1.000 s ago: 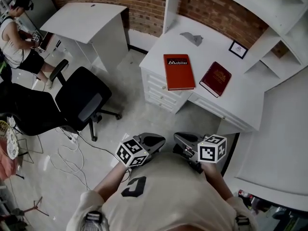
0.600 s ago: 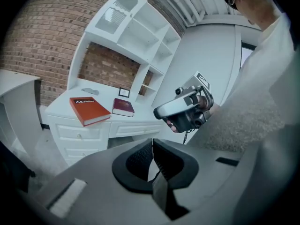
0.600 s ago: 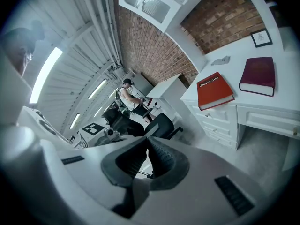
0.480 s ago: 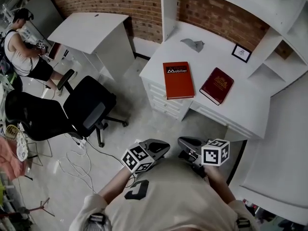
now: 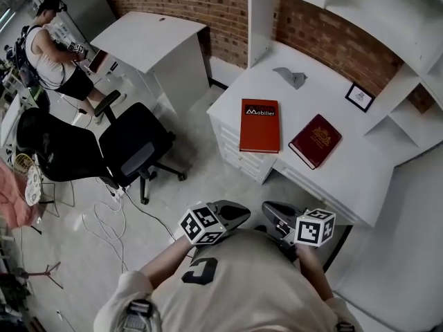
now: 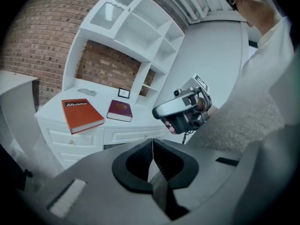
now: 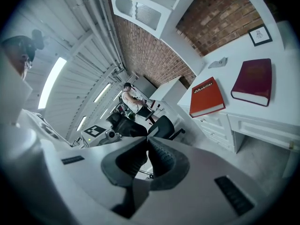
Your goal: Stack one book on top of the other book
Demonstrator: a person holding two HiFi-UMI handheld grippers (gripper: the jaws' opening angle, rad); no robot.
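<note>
An orange book [image 5: 259, 124] marked "Mobilier" lies flat on the white desk [image 5: 332, 178], and a dark red book [image 5: 315, 140] lies to its right, a small gap between them. Both also show in the left gripper view, orange book [image 6: 82, 115] and red book [image 6: 120, 110], and in the right gripper view, orange book [image 7: 206, 97] and red book [image 7: 253, 81]. My left gripper [image 5: 237, 211] and right gripper [image 5: 268, 210] are held close to my chest, well short of the desk. Both have their jaws shut with nothing between them.
A small framed picture [image 5: 359, 96] and a grey folded object [image 5: 291, 76] sit at the back of the desk, under white shelves. A black office chair [image 5: 135, 147] stands on the floor to the left. A person [image 5: 52, 50] stands at far left by another white desk [image 5: 149, 40].
The view has shifted: the desk and books now sit slightly lower and further right in the head view. Both grippers stay shut in front of my chest.
</note>
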